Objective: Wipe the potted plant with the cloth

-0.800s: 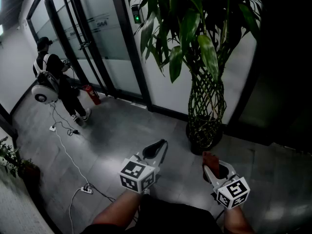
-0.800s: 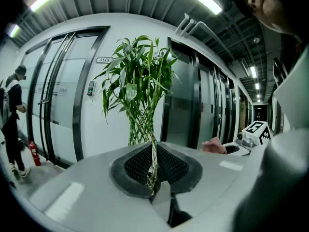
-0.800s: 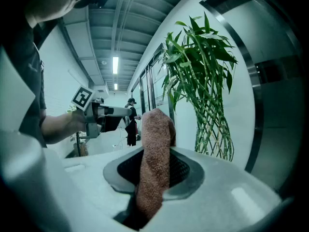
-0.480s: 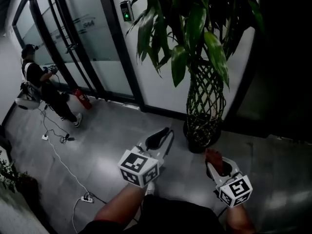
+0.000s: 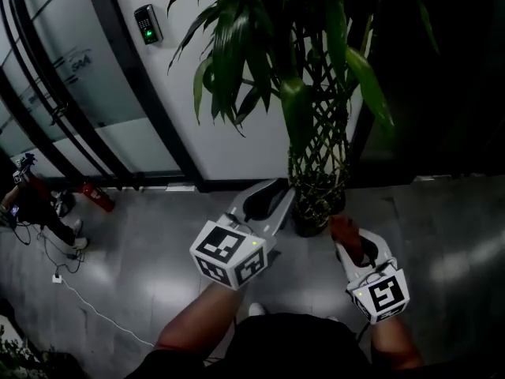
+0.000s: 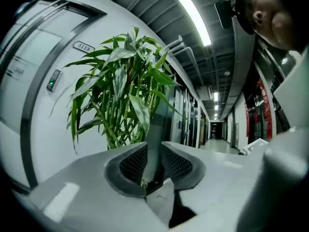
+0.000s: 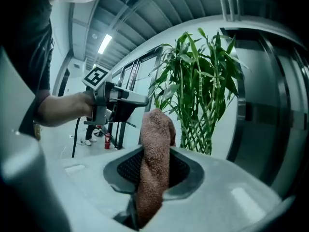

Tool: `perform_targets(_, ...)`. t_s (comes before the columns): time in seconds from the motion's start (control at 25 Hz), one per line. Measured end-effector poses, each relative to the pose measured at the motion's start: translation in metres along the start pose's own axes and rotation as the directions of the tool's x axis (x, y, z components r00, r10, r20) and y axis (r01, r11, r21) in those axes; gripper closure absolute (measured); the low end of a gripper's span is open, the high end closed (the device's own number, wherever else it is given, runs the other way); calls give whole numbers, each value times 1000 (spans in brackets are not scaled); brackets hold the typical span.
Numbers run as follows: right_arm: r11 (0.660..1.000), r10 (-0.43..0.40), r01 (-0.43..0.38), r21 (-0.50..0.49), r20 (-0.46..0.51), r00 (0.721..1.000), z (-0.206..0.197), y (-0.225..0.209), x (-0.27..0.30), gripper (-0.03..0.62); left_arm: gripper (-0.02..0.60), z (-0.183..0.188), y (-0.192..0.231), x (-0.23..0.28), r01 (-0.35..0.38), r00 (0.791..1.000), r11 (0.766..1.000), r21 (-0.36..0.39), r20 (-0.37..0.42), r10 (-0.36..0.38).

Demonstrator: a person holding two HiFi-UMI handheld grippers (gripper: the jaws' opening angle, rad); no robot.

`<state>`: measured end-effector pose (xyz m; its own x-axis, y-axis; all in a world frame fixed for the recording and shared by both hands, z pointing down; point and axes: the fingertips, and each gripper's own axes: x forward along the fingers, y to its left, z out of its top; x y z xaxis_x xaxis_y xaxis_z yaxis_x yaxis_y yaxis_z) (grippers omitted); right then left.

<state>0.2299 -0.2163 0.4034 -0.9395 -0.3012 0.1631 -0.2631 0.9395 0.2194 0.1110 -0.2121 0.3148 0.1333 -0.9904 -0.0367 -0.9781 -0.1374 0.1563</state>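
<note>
The jaws of the right gripper (image 7: pixel 155 164) pinch the cloth (image 7: pixel 157 129) so its end can wipe; the left gripper (image 6: pixel 153 161) is open and empty, likely to steady the potted plant (image 5: pixel 316 93).

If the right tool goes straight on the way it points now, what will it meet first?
Most likely the potted plant: its woven stems stand ahead of the right tool, slightly rightward; depth is unclear. The held cloth would touch first.

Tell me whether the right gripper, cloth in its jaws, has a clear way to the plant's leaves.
Probably yes. The right gripper holds the cloth facing the potted plant, with nothing between them; the left gripper sits off to the side.
</note>
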Motion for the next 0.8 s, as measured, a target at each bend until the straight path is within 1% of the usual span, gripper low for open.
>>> perform_targets(0.08,998,-64,64,-3,1,998,13,10,9,523,468,11,8,5,73,997,997,-18,12,-72)
perform_targets(0.2,988,-152,152,11,-10,988,24,22,18,523,454,19,20,14,168,986,983,-69,6,-168)
perform_targets(0.28,983,-185,185,15,-5,983,29,24,24,523,449,23,28,22,206,978,974,-96,-1,-207)
perform_targets(0.4,975,-223,223,8,-10,975,32,26,27,523,449,23,29,32,252,967,961,-115,-16,-255)
perform_targets(0.52,972,-233,233,-4,-26,972,33,27,29,523,449,25,28,39,274,961,954,-121,-8,-277)
perform_targets(0.64,979,-204,204,-30,-4,979,41,25,38,523,449,30,28,49,278,960,953,-123,-2,-281)
perform_targets(0.72,981,-188,189,-47,18,982,49,22,42,523,449,30,28,55,279,959,950,-140,-5,-283)
perform_targets(0.76,981,-184,185,-60,31,982,54,21,43,523,462,29,27,57,282,958,947,-153,-6,-287)
perform_targets(0.8,980,-180,183,-78,43,983,58,19,44,523,493,28,26,58,287,957,944,-166,-4,-291)
